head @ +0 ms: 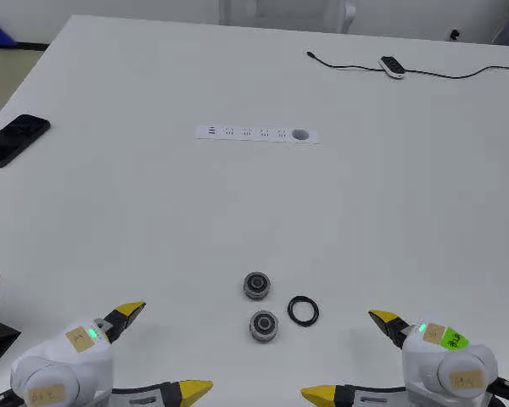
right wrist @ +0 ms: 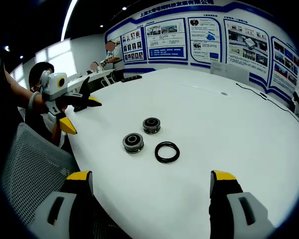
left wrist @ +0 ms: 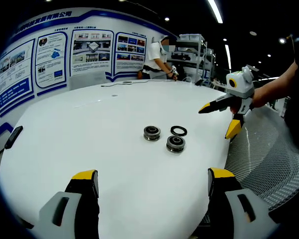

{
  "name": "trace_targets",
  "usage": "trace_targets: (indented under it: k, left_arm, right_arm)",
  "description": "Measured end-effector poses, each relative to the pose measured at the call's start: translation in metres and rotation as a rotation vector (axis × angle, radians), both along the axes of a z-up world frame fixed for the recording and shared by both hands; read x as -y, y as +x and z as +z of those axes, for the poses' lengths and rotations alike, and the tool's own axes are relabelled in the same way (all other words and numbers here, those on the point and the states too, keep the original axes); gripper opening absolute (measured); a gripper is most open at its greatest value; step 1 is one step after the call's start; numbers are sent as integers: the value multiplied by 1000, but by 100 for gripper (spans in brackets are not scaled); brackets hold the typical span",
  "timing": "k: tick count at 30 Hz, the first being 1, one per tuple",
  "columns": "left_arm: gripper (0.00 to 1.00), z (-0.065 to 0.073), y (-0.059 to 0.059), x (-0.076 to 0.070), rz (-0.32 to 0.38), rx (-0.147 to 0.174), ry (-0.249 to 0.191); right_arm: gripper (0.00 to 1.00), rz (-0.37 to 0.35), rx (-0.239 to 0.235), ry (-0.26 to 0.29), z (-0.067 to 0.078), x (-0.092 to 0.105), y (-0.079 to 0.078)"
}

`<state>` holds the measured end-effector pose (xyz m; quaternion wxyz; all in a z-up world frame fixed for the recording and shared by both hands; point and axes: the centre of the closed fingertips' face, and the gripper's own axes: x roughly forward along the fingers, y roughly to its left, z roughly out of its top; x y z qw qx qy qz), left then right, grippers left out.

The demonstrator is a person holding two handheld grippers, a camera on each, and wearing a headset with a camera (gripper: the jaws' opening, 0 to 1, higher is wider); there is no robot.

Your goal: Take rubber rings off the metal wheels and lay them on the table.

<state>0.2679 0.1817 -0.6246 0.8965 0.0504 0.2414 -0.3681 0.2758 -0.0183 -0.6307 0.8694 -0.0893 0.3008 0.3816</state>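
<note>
Two metal wheels lie on the white table point(head: 254, 212): one wheel point(head: 256, 286) farther off and one wheel point(head: 264, 326) closer to me, both with dark rims. A loose black rubber ring point(head: 303, 310) lies flat just right of them. The same wheels point(left wrist: 152, 133) point(left wrist: 175, 144) and ring point(left wrist: 178, 131) appear in the left gripper view, and the wheels point(right wrist: 151, 125) point(right wrist: 133, 142) and ring point(right wrist: 167, 152) in the right gripper view. My left gripper point(head: 161, 352) is open at the near left, the right gripper point(head: 349, 356) open at the near right. Both hold nothing.
A white power strip point(head: 256, 134) lies mid-table. A black phone point(head: 13, 140) rests at the left edge, and a cable with a small remote point(head: 392, 66) runs along the far right. A mesh chair point(right wrist: 30, 164) stands beside the table's near edge. People stand at a far bench.
</note>
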Motion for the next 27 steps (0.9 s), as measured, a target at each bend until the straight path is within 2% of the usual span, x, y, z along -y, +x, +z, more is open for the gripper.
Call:
trace_targets:
  k: [11,13,19,21,27]
  left_arm:
    - [92,-3,0,-3,-3,-10,3]
    - [91,-4,-1,-3,-5,-16,4]
    - [91,-4,-4,-1,-8,-18,12]
    - [90,-5,-4,-1,-8,-23,16]
    - [90,-4,-3,-1,-7,-23,13]
  right_arm:
    - [99,-7,-7,5,0,0,1]
    - [99,-7,-23,6,-2,-1,-1]
    - [98,-7,-24,9,-4,-2,-1]
    - [98,-8,-38,2,-6,-1,-2]
    - [98,-10,-26,11,-4,-2,-1]
